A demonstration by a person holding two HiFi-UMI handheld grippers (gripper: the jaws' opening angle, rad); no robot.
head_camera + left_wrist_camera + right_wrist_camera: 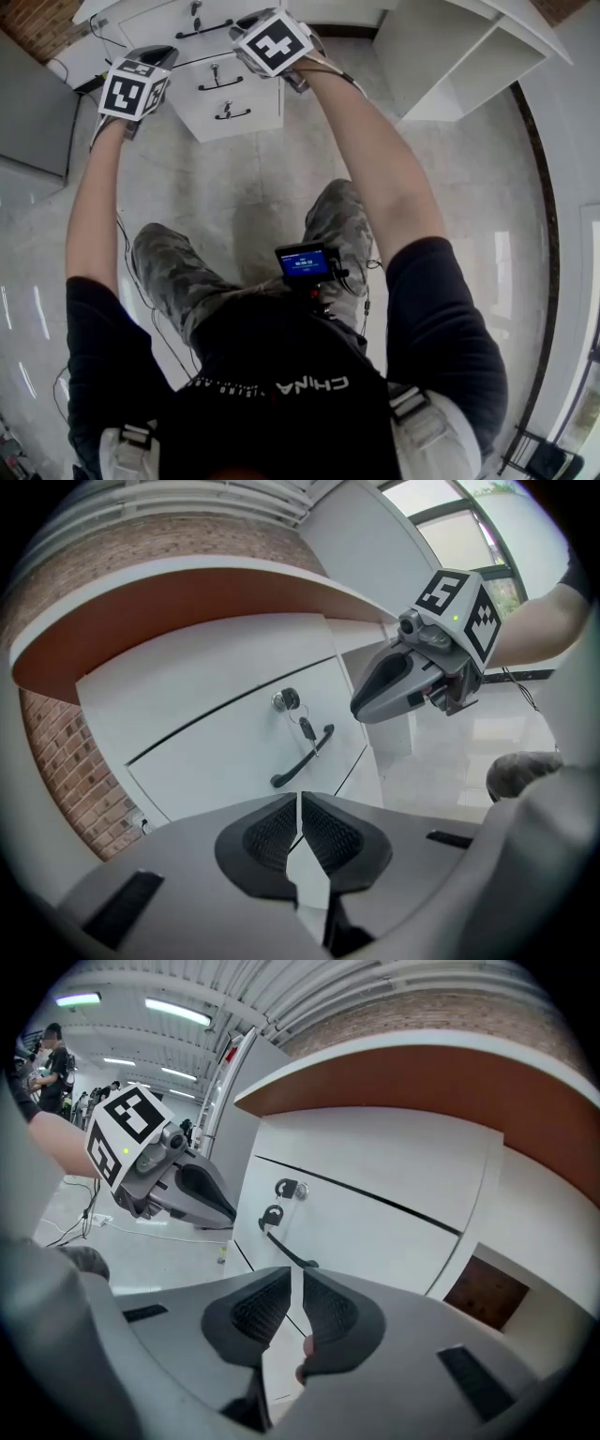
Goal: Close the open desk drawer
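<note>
A white drawer unit (234, 94) stands under the desk, its drawer fronts carrying black handles (221, 82). The lower fronts stick out toward me more than the top one. My left gripper (150, 58) hovers at the unit's left corner, and my right gripper (253, 26) is over its upper right part. In the left gripper view the jaws (299, 832) are shut on nothing and face a drawer front with a keyed lock (286, 700) and a handle (302, 757). The right gripper (296, 1312) is also shut and empty, close to a front with a lock (286, 1188) and a handle (281, 1251).
An open white shelf unit (469, 56) stands to the right of the drawers. The desk top (187, 592) overhangs them, with a brick wall (75, 761) behind. Cables (131, 281) trail on the pale floor at the left. My knees (169, 262) are just below the drawers.
</note>
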